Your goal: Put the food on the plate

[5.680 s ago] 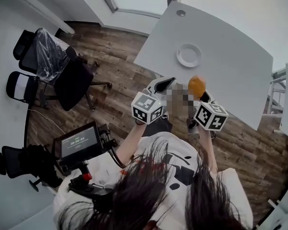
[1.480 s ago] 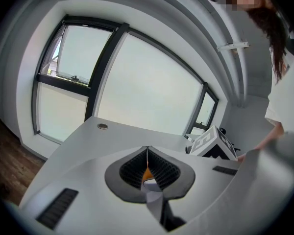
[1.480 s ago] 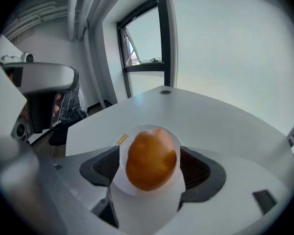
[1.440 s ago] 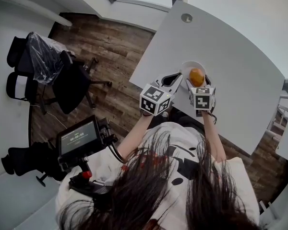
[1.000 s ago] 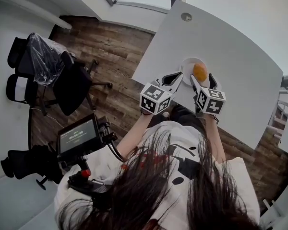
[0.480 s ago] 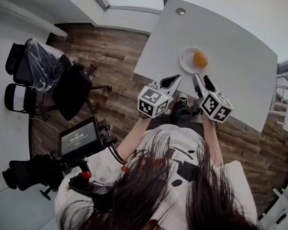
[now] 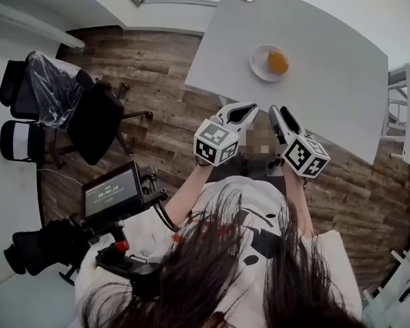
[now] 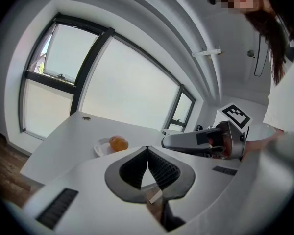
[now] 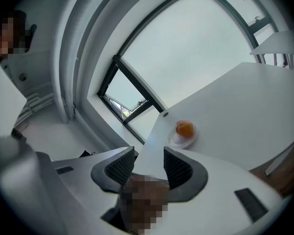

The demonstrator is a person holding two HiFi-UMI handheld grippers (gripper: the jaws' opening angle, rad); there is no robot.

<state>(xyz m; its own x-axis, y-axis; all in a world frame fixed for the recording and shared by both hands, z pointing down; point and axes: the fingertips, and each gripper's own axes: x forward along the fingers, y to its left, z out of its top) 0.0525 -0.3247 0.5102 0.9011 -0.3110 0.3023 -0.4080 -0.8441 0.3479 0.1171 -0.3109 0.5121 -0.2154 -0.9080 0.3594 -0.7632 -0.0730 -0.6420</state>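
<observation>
food (image 7: 278, 61) here is one small round orange thing, smooth and a bit shiny. it sits on a little round white plate (image 7: 260, 65), a bit to the right side of it. the plate is on the far part of a big white table (image 7: 328, 94), and the food looks whole.

both grippers are on the near side, off the edge of the table and well apart from the plate. neither one touches the food.

left gripper (image 7: 248, 108) has its two jaws pressed together at the tips. nothing is between them. in the left gripper view the food (image 8: 118, 143) and plate (image 8: 102, 149) show far off, a little to the left of the closed tips.

right gripper (image 7: 275, 110) has just been closing its jaws. in the right gripper view a narrow gap shows between the two dark ribbed pads (image 9: 121, 166). only the bare table top shows through that gap, so it holds nothing. the food (image 9: 185, 129) sits far past the right jaw.
</observation>
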